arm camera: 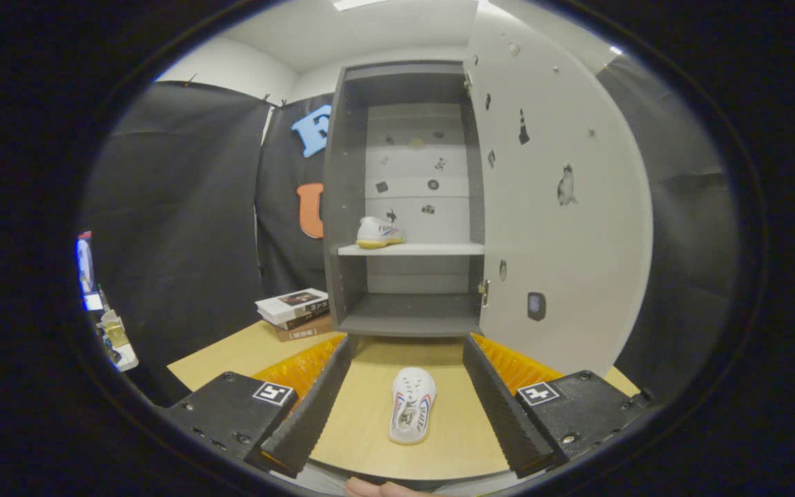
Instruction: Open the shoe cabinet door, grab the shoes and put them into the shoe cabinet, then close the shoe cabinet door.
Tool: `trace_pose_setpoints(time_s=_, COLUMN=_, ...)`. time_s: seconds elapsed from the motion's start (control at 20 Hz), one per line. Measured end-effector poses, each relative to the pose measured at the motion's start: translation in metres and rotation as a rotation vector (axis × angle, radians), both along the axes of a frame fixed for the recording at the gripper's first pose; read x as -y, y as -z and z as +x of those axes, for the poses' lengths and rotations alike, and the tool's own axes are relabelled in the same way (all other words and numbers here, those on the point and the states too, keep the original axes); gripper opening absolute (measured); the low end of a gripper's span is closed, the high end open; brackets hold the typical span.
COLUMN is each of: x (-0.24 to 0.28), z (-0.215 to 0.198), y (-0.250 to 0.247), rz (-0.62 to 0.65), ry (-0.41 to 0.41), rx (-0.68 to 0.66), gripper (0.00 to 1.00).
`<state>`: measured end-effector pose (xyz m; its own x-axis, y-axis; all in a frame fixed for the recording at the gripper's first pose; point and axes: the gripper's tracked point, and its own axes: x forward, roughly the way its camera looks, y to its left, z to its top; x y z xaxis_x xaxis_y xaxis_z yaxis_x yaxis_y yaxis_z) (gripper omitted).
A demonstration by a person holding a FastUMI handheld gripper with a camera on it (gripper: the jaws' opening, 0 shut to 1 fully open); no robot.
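Second shoe pickup, door open

Gripper (pixel 408 407) fingers spread wide, straddling the shoe (pixel 412 404) on the table (pixel 232 355) near the cabinet (pixel 408 207), untouched; other shoe (pixel 379 232) sits on the shelf's left end.

I see my gripper (pixel 408 407) spread wide, one white shoe (pixel 412 404) lying sole-up on the wooden table (pixel 363 428) between its fingers, untouched. At twelve o'clock the shoe cabinet (pixel 404 200) stands with its door (pixel 563 207) open, another shoe (pixel 379 232) on its middle shelf (pixel 432 249). Books (pixel 295 312) sit at eleven.
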<state>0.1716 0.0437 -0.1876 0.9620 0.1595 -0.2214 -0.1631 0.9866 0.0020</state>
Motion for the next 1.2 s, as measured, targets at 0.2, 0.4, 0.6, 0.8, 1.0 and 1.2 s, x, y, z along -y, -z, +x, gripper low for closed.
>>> trace_pose_setpoints(time_s=0.2, x=-0.005, z=0.028, y=0.061, rz=-0.021, ry=0.034, rx=-0.138, gripper=1.0)
trace_pose_setpoints(time_s=0.4, x=-0.01, z=0.061, y=0.13, rz=-0.011, ry=0.052, rx=-0.271, gripper=1.0)
trace_pose_setpoints(time_s=0.6, x=-0.019, z=0.069, y=0.173, rz=0.018, ry=0.058, rx=-0.368, gripper=0.97)
trace_pose_setpoints(time_s=0.8, x=-0.022, z=0.079, y=0.205, rz=0.032, ry=0.089, rx=-0.463, gripper=0.86)
trace_pose_setpoints(time_s=1.0, x=-0.026, z=0.107, y=0.213, rz=0.107, ry=0.119, rx=-0.41, gripper=0.78)
trace_pose_setpoints(time_s=1.2, x=-0.014, z=0.131, y=0.216, rz=0.254, ry=0.186, rx=-0.381, gripper=0.46)
